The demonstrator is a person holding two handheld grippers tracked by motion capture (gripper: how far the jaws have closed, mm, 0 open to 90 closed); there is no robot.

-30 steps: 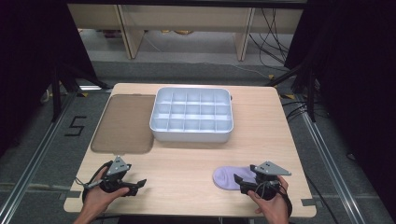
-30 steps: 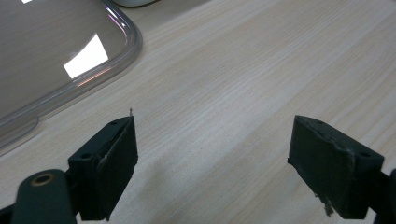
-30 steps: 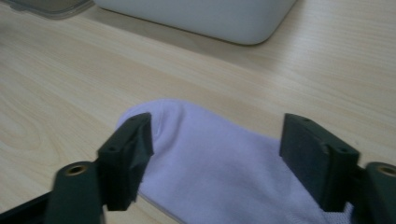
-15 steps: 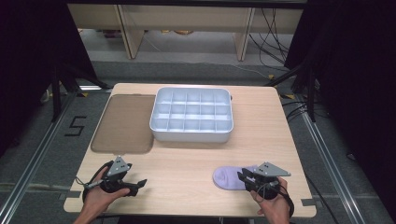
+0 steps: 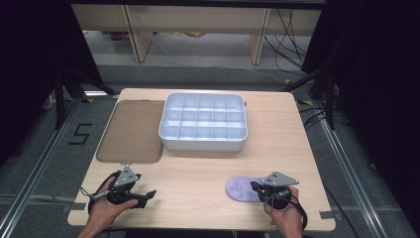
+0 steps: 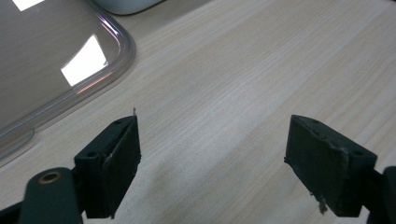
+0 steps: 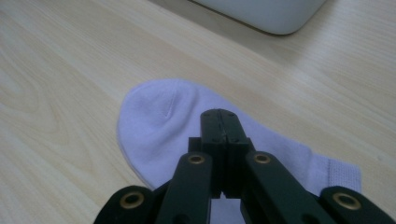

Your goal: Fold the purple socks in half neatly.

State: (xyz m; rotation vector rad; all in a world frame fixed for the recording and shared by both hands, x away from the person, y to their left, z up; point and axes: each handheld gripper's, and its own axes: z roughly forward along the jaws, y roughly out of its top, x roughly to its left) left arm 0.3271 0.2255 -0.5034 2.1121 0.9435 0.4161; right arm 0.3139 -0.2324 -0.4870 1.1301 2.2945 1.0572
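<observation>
The pale lilac sock [image 5: 242, 189] lies flat on the table [image 5: 198, 168] near its front edge, well in front of the white divided tray [image 5: 203, 122] and toward that tray's right-hand end. Its long axis runs roughly along the table's front edge: the rounded toe points toward the table's middle, and the ribbed cuff [image 7: 343, 173] lies at the end under the right hand.

The right gripper [image 5: 257, 188] sits directly over the sock's cuff half. Its jaws have just been closing and now stand pressed together; in the right gripper view [image 7: 219, 122] they meet above the fabric, and whether a fold of sock is pinched between the tips I cannot tell, since no cloth visibly bunches up. This gripper is plainly the nearer one, so any lift is likely to start from here, with the toe end trailing toward the centre.

The left gripper [image 5: 143, 197] rests well to the left of the sock, in front of the clear brownish lid [image 5: 131, 130] that lies flat against the tray's left side. Its jaws stand wide apart with nothing but bare wood between them [image 6: 212, 154].

Between the sock and the tray's front wall there is an open band of bare table, and nothing stands in the way of a straight carry up to the compartments. The sock's near edge lies close to the table's front edge, so there is little spare room on that side.
</observation>
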